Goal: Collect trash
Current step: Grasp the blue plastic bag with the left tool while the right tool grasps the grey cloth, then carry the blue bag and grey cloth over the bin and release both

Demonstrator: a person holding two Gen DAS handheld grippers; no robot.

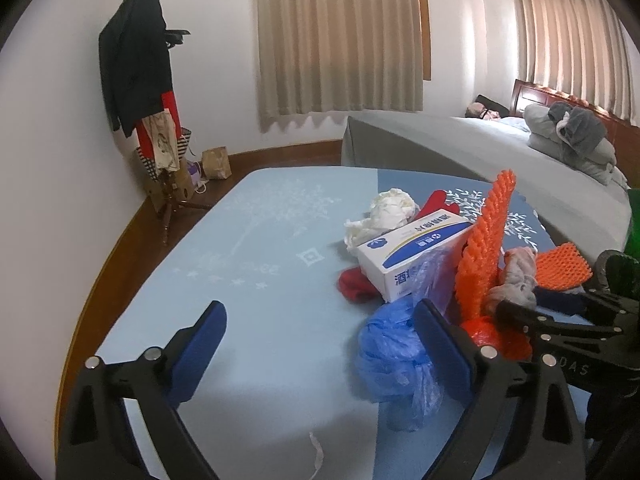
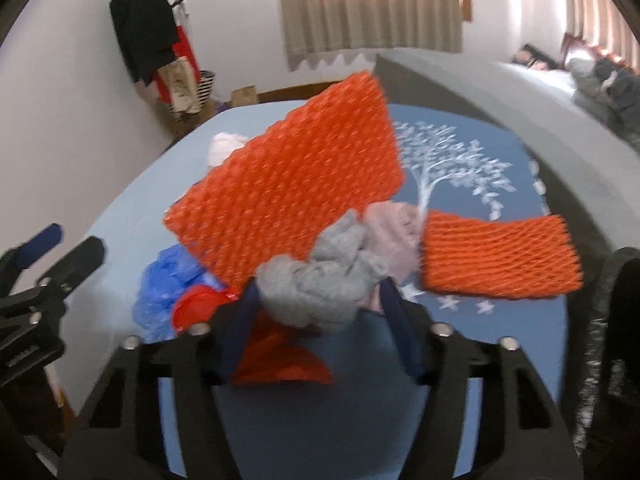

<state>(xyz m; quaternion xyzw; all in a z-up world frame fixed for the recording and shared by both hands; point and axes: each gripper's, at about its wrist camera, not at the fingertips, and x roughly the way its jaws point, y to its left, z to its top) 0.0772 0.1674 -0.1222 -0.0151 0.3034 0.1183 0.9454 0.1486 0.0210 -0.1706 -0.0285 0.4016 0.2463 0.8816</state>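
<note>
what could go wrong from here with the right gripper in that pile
1. The right gripper closes around a grey cloth bundle, possibly clothing rather than trash.
2. The big orange foam net stands tilted against it and may topple or drag along.
3. The open left gripper sits close, with the blue plastic bag at one finger; the two could collide.

Heaped on the blue patterned bedspread [image 1: 256, 264]. Crumpled white tissue wad [image 1: 386, 212] at the far side, touching a white-and-blue carton [image 1: 412, 256] tipped on edge over a red cloth [image 1: 354, 286]. Scrunched blue plastic bag [image 1: 394, 354] nearest, beside a red plastic bag [image 1: 486, 332]. Large orange foam net sheet [image 2: 296, 184] propped up on edge; smaller orange foam net [image 2: 500, 256] lay flat to the right. Knotted grey rag [image 2: 324, 288] sat between them, pinkish at its far end.
</note>
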